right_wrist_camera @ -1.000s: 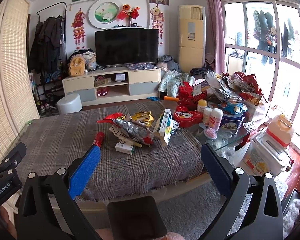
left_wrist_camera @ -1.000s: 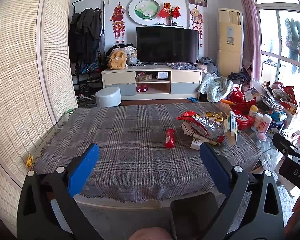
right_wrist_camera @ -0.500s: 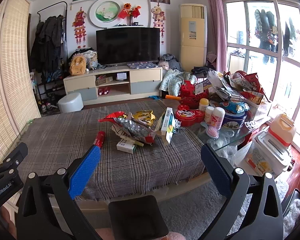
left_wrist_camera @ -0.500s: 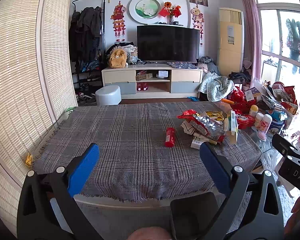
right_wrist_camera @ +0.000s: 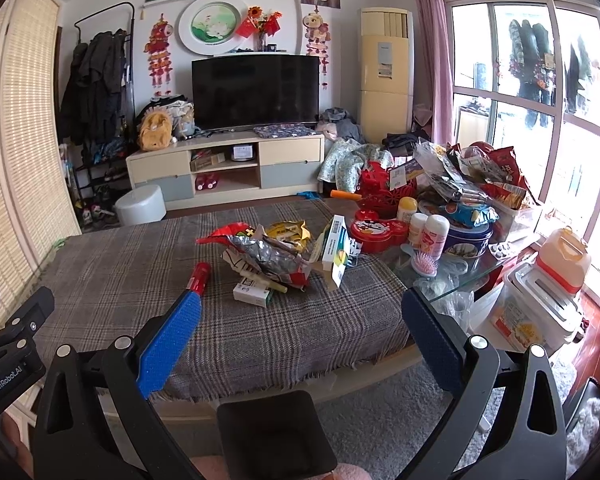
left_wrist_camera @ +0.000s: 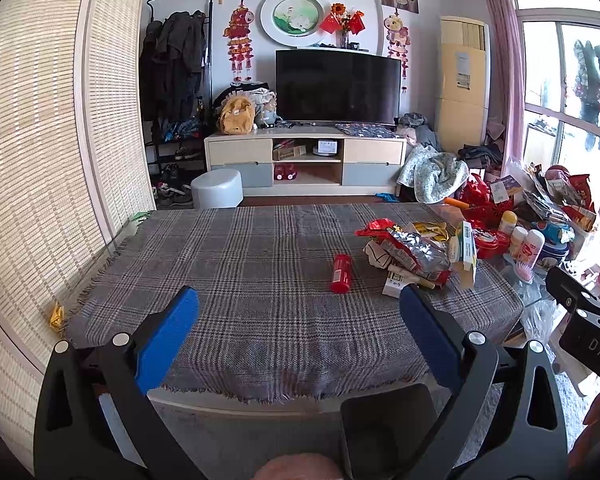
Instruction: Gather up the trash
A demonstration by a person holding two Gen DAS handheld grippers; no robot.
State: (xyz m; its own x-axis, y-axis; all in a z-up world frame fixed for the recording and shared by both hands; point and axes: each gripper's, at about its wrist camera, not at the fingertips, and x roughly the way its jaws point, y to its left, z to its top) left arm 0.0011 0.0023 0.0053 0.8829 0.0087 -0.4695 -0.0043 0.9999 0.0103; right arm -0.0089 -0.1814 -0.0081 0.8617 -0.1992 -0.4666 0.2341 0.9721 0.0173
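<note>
Above the near edge of the plaid tablecloth (left_wrist_camera: 260, 280), both grippers hover.
The left gripper (left_wrist_camera: 298, 300) and right gripper (right_wrist_camera: 300, 304) gape wide, empty; the wrapper pile (right_wrist_camera: 272, 256) lies ahead.

Heap of wrappers (right_wrist_camera: 268, 256) and boxes on the counter (right_wrist_camera: 132, 264), toward its right end. Left of the heap, apart from it, a can (left_wrist_camera: 341, 273) lying on its side. Right of the heap, jars (right_wrist_camera: 428, 236) and tins; behind the counter, a TV stand (left_wrist_camera: 304, 160).
</note>
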